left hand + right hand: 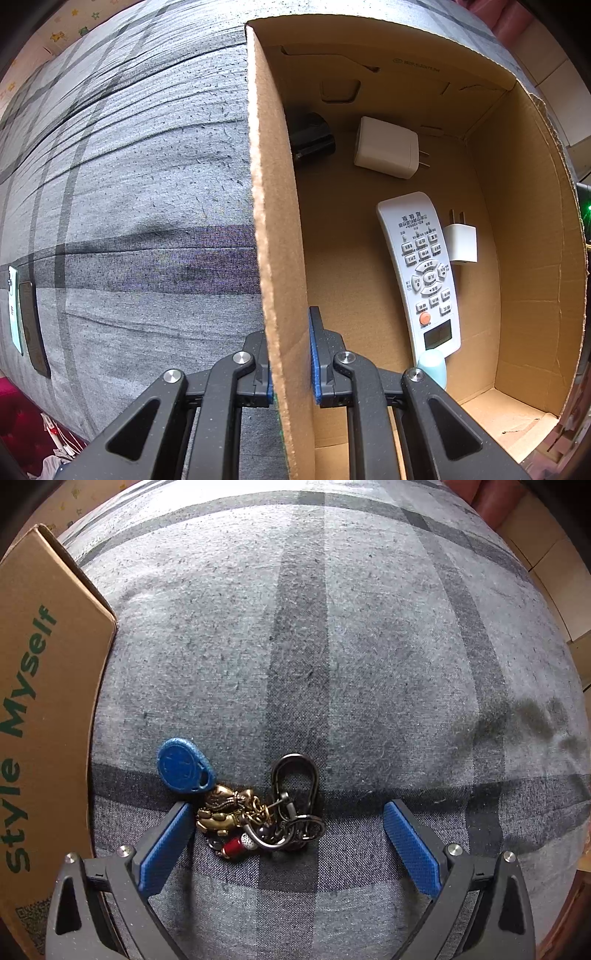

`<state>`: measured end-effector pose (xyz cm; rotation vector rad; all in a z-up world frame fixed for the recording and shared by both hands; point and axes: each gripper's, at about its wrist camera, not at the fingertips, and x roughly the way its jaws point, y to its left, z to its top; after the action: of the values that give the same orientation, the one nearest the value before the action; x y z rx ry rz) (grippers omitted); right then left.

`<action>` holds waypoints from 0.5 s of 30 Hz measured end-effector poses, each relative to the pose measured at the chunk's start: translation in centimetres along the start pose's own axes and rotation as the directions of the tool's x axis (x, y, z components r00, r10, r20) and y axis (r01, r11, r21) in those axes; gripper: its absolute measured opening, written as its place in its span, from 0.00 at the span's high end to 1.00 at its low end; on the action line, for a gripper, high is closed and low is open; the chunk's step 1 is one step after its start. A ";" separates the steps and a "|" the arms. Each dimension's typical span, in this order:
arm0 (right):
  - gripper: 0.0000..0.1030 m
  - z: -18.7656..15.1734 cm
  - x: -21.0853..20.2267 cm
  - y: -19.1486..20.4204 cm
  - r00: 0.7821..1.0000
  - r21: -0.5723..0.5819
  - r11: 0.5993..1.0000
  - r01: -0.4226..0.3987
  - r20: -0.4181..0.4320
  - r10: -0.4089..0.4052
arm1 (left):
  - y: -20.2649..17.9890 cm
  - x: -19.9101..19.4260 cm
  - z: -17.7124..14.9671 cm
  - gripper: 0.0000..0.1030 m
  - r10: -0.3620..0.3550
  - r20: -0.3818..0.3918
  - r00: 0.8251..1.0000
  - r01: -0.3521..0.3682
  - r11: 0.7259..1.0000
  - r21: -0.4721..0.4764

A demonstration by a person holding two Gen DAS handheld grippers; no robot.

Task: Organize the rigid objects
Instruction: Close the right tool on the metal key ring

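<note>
pick-up step, by the look of it: left gripper (pixel 291 369) clamped on the cardboard box (pixel 275 221) wall, right gripper (pixel 288 834) wide open and empty around the key bunch (pixel 255 819) on the plaid cloth (pixel 369 664) beside the box, calling next for closing and lifting.

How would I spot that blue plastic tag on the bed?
Start at the brown cardboard box printed "Style Myself", on the grey checked cloth. Right of it lies a bunch of keyrings between the right gripper's open blue pads. The teardrop-shaped blue tag is the bunch's only blue piece.
</note>
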<state>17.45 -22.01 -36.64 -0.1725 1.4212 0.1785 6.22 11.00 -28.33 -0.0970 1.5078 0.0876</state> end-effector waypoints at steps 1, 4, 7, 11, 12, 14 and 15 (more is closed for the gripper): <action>0.00 0.0 -0.1 0.0 1.000 0.000 1.000 0.000 0.002 0.000 | 0.0 0.0 0.0 0.86 0.001 -0.001 1.000 -0.001 1.000 0.002; 0.00 0.1 -1.0 -0.3 1.000 0.004 1.000 -0.002 0.001 0.002 | -0.1 0.0 0.1 0.86 0.005 -0.002 1.000 -0.005 1.000 0.005; 0.18 0.0 -2.0 -0.1 1.000 0.008 1.000 0.020 -0.001 -0.020 | -0.3 0.1 0.1 0.86 0.007 -0.001 1.000 -0.007 1.000 0.008; 0.67 0.5 -3.1 -0.3 0.999 0.042 0.998 0.036 -0.024 -0.035 | -0.4 0.1 0.1 0.86 0.008 -0.001 1.000 -0.008 1.000 0.007; 0.78 0.6 -3.3 -0.8 0.999 0.070 0.997 0.020 -0.044 -0.017 | -0.4 0.1 0.1 0.86 0.008 -0.001 1.000 -0.008 1.000 0.006; 0.83 0.9 -3.5 -1.4 0.998 0.103 0.995 -0.006 -0.062 0.012 | -0.5 0.1 0.0 0.86 0.010 0.001 1.000 -0.010 1.000 0.009; 0.84 1.0 -3.7 -1.4 0.998 0.102 0.995 -0.008 -0.064 0.014 | -0.4 0.0 0.0 0.86 0.010 0.002 1.000 -0.010 1.000 0.010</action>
<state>18.18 -23.25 -32.87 -0.0874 1.4923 0.1100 6.32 10.58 -28.37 -0.0811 1.5067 0.0882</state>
